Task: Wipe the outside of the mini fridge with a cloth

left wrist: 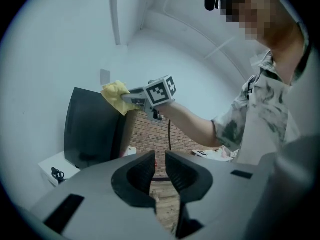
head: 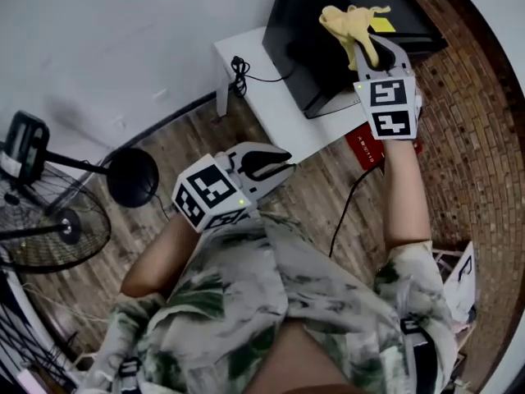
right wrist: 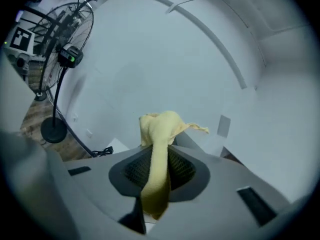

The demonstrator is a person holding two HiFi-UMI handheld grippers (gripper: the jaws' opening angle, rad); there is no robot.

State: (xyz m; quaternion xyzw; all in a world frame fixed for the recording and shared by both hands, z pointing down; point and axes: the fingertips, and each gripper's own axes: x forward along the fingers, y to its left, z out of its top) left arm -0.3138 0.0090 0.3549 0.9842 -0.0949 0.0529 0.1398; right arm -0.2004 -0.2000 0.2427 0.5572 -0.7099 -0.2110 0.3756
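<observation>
The black mini fridge [head: 328, 31] stands on a low white stand [head: 279, 113] against the wall. My right gripper [head: 371, 54] is shut on a yellow cloth [head: 353, 23], and the bunched cloth rests over the fridge's top. In the right gripper view the cloth [right wrist: 160, 129] hangs down between the jaws of the right gripper [right wrist: 159, 161]. My left gripper [head: 275, 162] hangs low over the wooden floor, away from the fridge, shut with nothing in it. The left gripper view shows that gripper [left wrist: 159, 171], the fridge [left wrist: 92, 129], the cloth [left wrist: 116, 95] and the right gripper [left wrist: 131, 98].
A standing fan [head: 41, 212] with a round black base [head: 133, 176] is at the left. A black cable [head: 239, 71] lies on the stand's corner. A red item [head: 365, 146] lies beside the stand. Brick-patterned surface [head: 467, 97] runs along the right.
</observation>
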